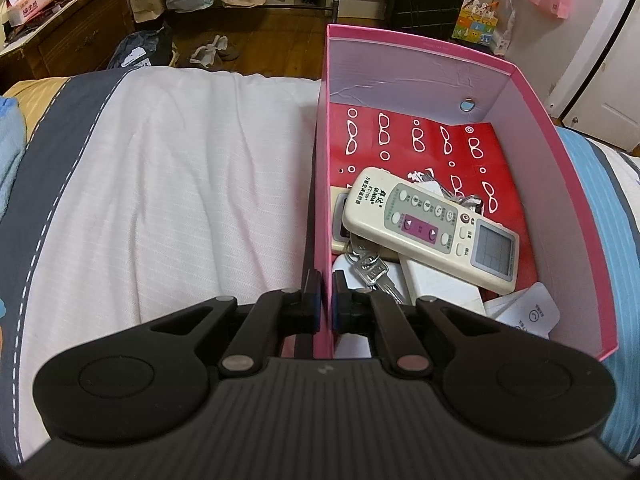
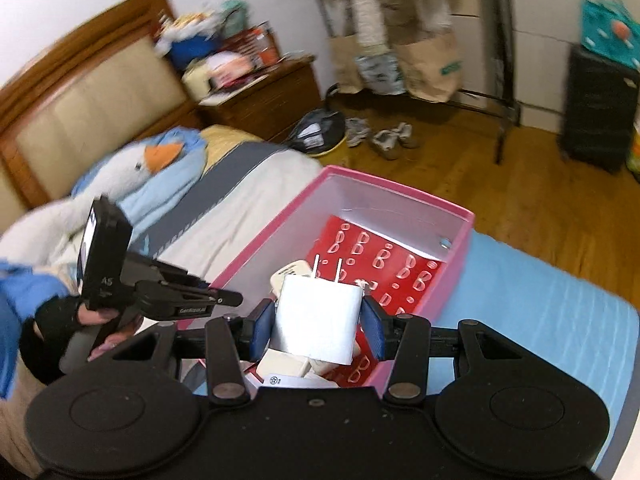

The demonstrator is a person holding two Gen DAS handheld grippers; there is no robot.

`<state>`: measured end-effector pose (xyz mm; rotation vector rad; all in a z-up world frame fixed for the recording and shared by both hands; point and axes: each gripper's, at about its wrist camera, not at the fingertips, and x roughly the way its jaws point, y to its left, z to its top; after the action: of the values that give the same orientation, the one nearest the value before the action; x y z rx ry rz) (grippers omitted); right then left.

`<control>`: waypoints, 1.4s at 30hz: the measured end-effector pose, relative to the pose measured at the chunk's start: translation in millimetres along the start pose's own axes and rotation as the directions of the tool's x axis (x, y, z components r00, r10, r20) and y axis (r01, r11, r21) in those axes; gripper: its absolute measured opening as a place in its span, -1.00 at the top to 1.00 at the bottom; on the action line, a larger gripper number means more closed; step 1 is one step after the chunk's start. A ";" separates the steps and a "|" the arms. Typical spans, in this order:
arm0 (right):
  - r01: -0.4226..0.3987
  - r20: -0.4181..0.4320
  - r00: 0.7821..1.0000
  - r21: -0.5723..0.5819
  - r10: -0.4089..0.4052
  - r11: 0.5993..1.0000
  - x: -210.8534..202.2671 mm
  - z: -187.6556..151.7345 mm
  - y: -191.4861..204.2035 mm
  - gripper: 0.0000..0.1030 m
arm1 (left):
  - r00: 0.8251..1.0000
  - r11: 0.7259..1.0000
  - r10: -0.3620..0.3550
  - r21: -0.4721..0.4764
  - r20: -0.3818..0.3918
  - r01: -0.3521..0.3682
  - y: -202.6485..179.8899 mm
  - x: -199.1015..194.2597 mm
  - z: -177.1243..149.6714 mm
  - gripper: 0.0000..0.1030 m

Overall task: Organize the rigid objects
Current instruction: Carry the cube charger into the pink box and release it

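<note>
Two hand-held grippers working one pink box, sitting on the bed with its open top facing up. Left hand-held gripper pinching the box's near-left wall, one pad outside and one inside, apparently steadying it. Right hand-held gripper clamping a white plug charger, prongs pointing away, hovering just above the box's near end.

Judging the step: either placing the charger among the box's contents or lifting it out; impossible to tell which from these views. Next move calling for a level, slow carry with the grip kept firm.

Lying inside the box: a cream remote across the middle, keys near the left wall, white adapters beneath. Leaving open room only at the box's far end, over the red sheet. Minding the pink rim on both sides, and the remote's raised edge.
</note>
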<state>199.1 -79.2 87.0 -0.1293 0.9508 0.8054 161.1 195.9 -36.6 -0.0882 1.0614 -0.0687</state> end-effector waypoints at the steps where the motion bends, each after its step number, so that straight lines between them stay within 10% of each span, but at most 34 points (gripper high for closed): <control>1: 0.009 -0.011 1.000 -0.028 -0.009 1.000 6.2 3.4 2.8 -0.02 | 1.000 1.000 0.000 0.001 0.000 0.000 0.1 -0.1 0.0 0.92; 8: 0.097 -0.132 0.981 -0.283 -0.139 0.954 70.8 31.3 9.5 -0.01 | 1.000 1.000 -0.002 -0.007 0.005 0.002 0.9 -0.2 -1.0 0.91; 27: 0.172 -0.340 0.916 -0.152 -0.215 0.973 183.7 44.3 -33.0 -0.03 | 1.000 1.000 -0.011 -0.030 0.004 0.011 2.7 -0.2 0.6 0.91; 42: 0.093 -0.081 0.992 -0.052 -0.097 0.994 88.5 27.4 -25.5 -0.04 | 1.000 1.000 0.008 -0.016 0.014 -0.007 -1.4 -4.7 -0.2 0.90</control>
<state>262.8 -36.1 29.5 -0.2499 0.9963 0.7399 158.6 194.9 -32.5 -0.0985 1.0484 -0.0529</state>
